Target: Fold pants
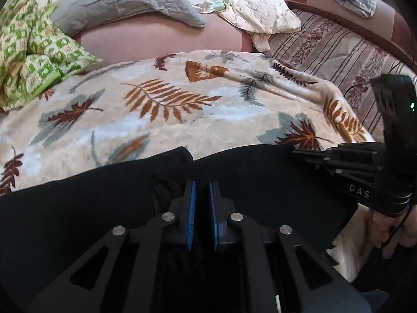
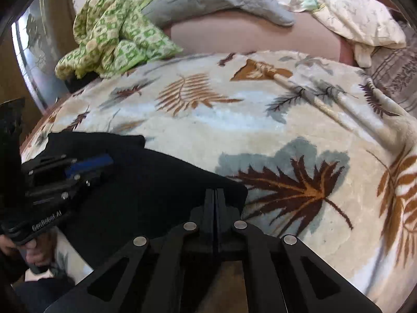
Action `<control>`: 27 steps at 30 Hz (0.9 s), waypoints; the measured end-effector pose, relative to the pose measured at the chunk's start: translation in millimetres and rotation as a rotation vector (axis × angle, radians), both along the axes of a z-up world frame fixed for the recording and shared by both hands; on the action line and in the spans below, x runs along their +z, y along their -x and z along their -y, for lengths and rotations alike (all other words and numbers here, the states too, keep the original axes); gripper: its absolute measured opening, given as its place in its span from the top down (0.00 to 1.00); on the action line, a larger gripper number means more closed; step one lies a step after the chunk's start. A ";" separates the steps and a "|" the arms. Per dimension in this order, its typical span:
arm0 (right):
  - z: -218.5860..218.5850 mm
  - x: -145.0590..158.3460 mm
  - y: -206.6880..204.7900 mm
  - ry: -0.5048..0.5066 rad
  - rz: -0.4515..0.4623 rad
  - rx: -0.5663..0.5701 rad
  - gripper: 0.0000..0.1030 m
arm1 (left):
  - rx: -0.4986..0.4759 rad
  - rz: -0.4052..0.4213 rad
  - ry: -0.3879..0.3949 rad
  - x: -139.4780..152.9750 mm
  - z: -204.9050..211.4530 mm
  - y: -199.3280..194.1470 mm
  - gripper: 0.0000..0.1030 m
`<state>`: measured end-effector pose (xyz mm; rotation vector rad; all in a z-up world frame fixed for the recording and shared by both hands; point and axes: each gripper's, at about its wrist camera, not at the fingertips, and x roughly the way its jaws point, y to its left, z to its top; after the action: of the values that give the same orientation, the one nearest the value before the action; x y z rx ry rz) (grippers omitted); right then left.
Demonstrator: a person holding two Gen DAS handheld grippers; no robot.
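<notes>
Black pants (image 1: 91, 198) lie along the near edge of a leaf-patterned blanket (image 1: 161, 120). My left gripper (image 1: 202, 198) hovers over them with its blue pads a small gap apart and nothing visibly between them. It also shows in the right wrist view (image 2: 104, 163) at the left. My right gripper (image 2: 214, 195) has its fingers pressed together at the pants' (image 2: 156, 182) right edge; whether cloth is pinched I cannot tell. It shows in the left wrist view (image 1: 299, 152) at the right, fingertips on the pants.
A green patterned cloth (image 1: 31, 60) is bunched at the back left. A grey quilted pillow (image 1: 125, 2) and a cream printed cloth (image 1: 263, 15) lie at the back. A striped sofa cover (image 1: 325, 49) is at the right.
</notes>
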<state>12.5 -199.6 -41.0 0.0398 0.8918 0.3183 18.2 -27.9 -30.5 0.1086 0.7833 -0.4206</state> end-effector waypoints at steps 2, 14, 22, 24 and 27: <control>3.2 1.9 1.9 -0.019 0.001 -0.003 1.00 | 0.004 0.004 -0.015 4.4 2.3 1.1 0.90; 10.3 28.5 61.7 -0.091 -0.010 0.147 1.00 | -0.095 -0.076 0.040 9.0 -12.6 43.4 0.90; 9.2 8.1 53.8 -0.100 -0.089 0.121 1.00 | -0.051 -0.088 0.124 5.9 -16.8 43.0 0.90; 8.6 10.9 55.1 -0.102 -0.070 0.113 1.00 | -0.027 -0.092 0.160 12.7 -24.0 47.7 0.90; 12.6 25.7 60.1 -0.113 0.008 0.074 0.94 | 0.065 -0.045 0.237 29.3 -55.3 70.1 0.66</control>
<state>-47.6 -212.3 -15.2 0.1099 0.8681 0.4380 -51.9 27.4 -1.2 -0.1475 0.7737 -0.4520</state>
